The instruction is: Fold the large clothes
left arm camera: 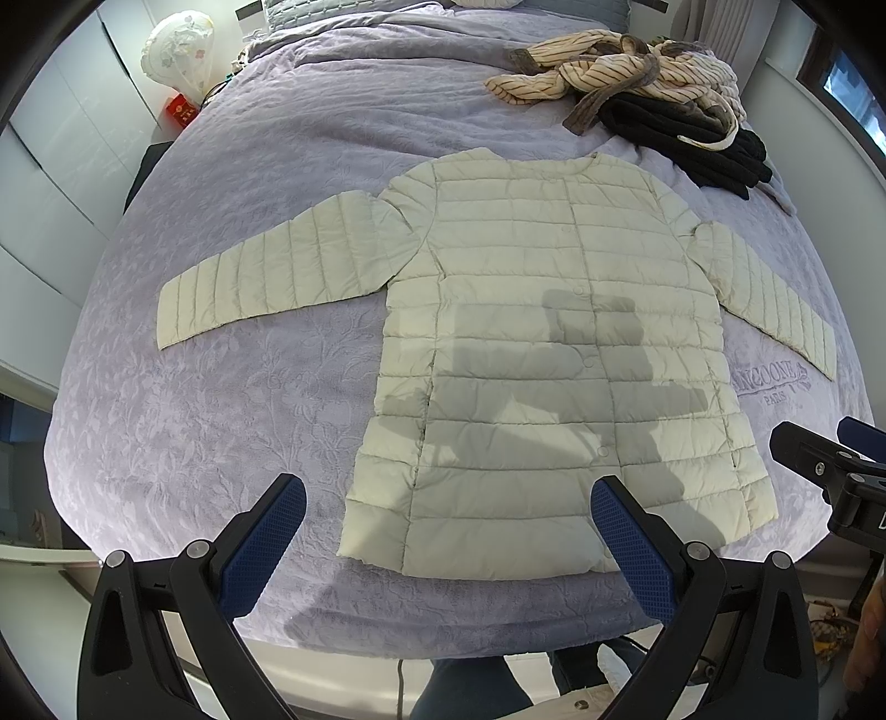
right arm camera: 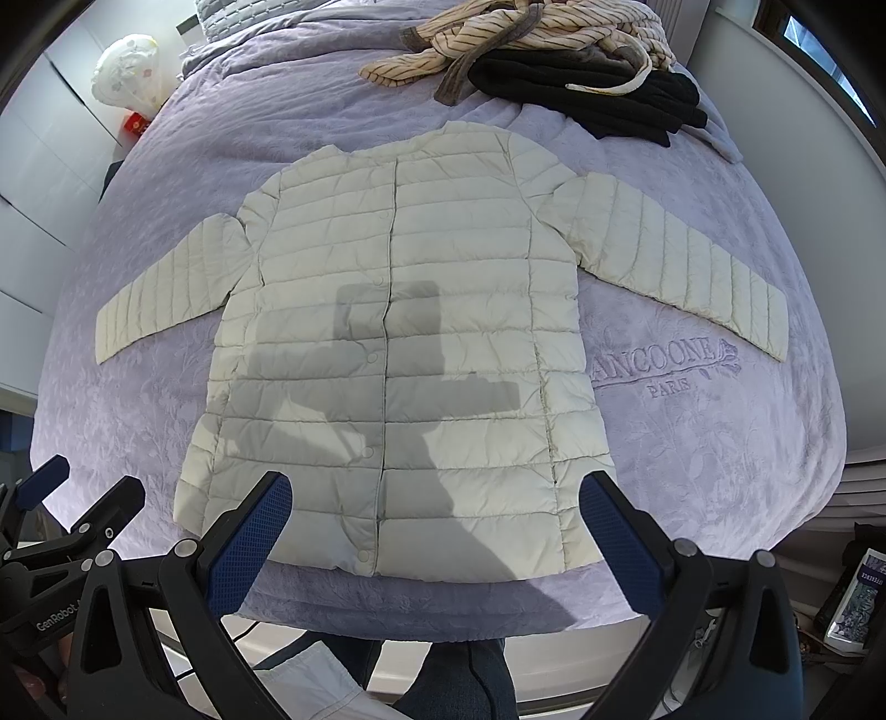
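A cream quilted puffer jacket lies flat and buttoned on the lavender bedspread, both sleeves spread outward, hem toward me. My left gripper hangs open above the hem's left part, blue pads wide apart, nothing between them. My right gripper is open above the hem's right part, its pads equally wide and holding nothing. The right gripper shows at the edge of the left wrist view; the left gripper shows in the right wrist view. Gripper shadows fall across the jacket.
A pile of striped beige clothes and black clothes sits at the bed's far right. A white bag and a red box stand far left. A person's legs are at the near edge.
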Tool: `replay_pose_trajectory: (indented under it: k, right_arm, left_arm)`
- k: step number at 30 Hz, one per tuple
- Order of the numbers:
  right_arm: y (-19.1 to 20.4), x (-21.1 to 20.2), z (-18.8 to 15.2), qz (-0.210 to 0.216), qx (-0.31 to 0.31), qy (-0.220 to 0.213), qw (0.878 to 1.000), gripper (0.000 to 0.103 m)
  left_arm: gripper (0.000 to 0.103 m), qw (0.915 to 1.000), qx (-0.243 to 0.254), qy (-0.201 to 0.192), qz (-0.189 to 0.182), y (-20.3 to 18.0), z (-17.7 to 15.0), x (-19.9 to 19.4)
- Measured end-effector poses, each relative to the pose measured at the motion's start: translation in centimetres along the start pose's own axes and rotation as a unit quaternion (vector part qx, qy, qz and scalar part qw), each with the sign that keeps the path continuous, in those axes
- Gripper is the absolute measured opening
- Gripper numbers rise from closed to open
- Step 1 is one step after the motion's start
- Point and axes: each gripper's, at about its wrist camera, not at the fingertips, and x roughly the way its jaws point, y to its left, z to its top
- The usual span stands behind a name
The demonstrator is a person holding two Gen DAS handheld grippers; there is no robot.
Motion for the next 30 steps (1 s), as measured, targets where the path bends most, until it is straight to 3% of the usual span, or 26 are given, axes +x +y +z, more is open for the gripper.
replay_pose_trajectory:
  k: [30]
  right_arm:
    - [0.1,-0.09,0.16,0.0,0.0,0.002,1.0,0.103]
  left_arm:
    - [0.103,1.0,0.002,0.0,-0.004,-0.07,-0.22,-0.15]
